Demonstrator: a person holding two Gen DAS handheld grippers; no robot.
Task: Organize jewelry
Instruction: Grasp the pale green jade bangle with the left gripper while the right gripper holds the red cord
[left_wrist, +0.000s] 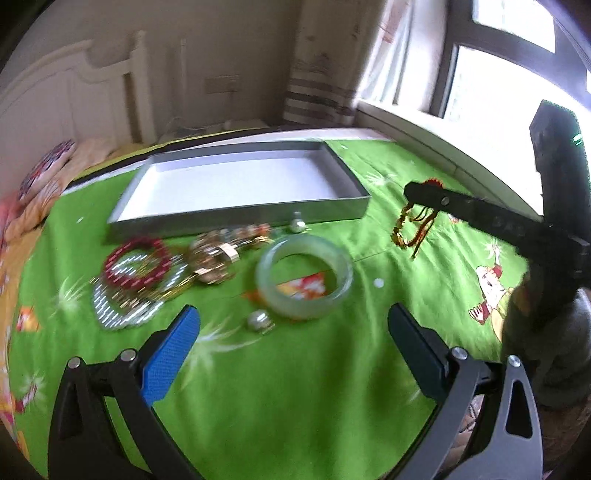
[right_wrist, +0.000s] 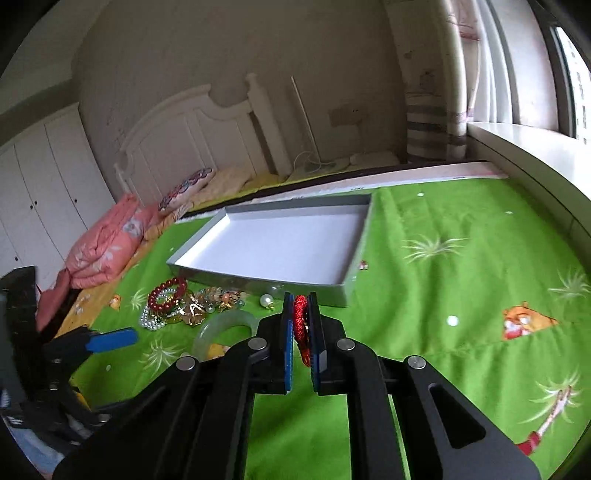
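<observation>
A green blanket (right_wrist: 443, 280) covers the bed. On it lies a shallow grey tray (left_wrist: 236, 218), its long axis running left to right across the left wrist view. Just in front of the tray sits the jewelry: a pale jade bangle (left_wrist: 304, 277) lying flat, a red bead bracelet (left_wrist: 137, 266) over a silver bead strand (left_wrist: 122, 314), a gold cluster (left_wrist: 214, 266) and a small pearl earring (left_wrist: 259, 320). The left gripper (left_wrist: 293, 332) hovers with its tongs spread wide before the bangle. The right gripper (right_wrist: 301, 325) pinches a red cord bracelet (left_wrist: 410, 229), which hangs downward, clear of the blanket, right of the tray.
</observation>
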